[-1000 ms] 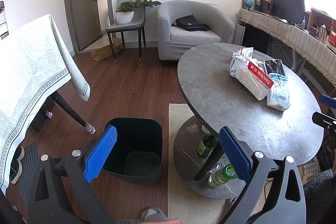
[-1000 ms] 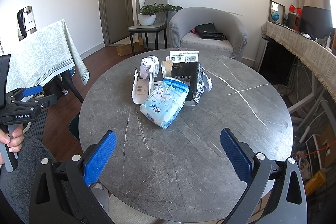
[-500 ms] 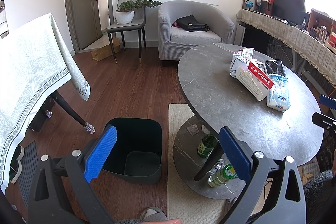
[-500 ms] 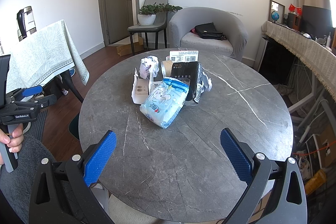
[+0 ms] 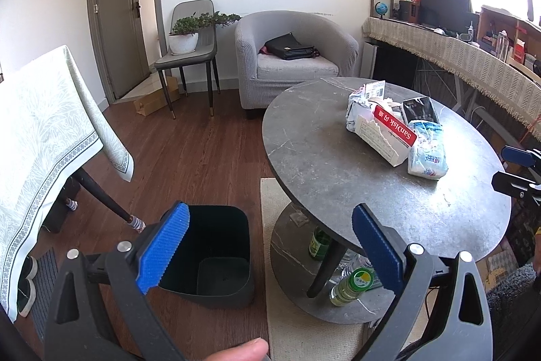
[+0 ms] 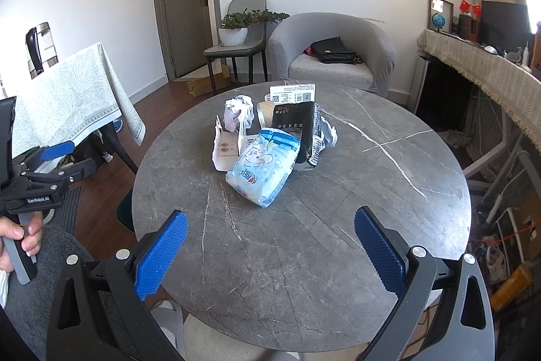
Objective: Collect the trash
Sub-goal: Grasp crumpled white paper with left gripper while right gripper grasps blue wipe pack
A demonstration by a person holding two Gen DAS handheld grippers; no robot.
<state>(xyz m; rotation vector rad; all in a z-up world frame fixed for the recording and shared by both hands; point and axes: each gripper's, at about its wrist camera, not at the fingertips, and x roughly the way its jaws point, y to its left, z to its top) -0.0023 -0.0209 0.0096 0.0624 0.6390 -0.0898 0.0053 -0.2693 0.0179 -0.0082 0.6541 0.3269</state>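
Note:
A pile of trash lies on the round grey table (image 6: 338, 225): a blue-white wipes pack (image 6: 263, 170), a black packet (image 6: 296, 127), a white box (image 6: 228, 148) and crumpled paper (image 6: 238, 112). The left wrist view shows the pile too, with a red-topped SanDisk box (image 5: 385, 134) and the wipes pack (image 5: 426, 154). A dark green bin (image 5: 216, 254) stands empty on the floor left of the table. My left gripper (image 5: 270, 246) is open and empty above the bin's edge. My right gripper (image 6: 270, 252) is open and empty over the table's near side, short of the pile.
Bottles (image 5: 351, 286) stand on the table's lower shelf. A cloth-covered table (image 5: 44, 137) is at the left, with a grey armchair (image 5: 294, 56) and a chair with a plant (image 5: 189, 46) behind. A long sideboard (image 5: 473, 70) runs along the right wall.

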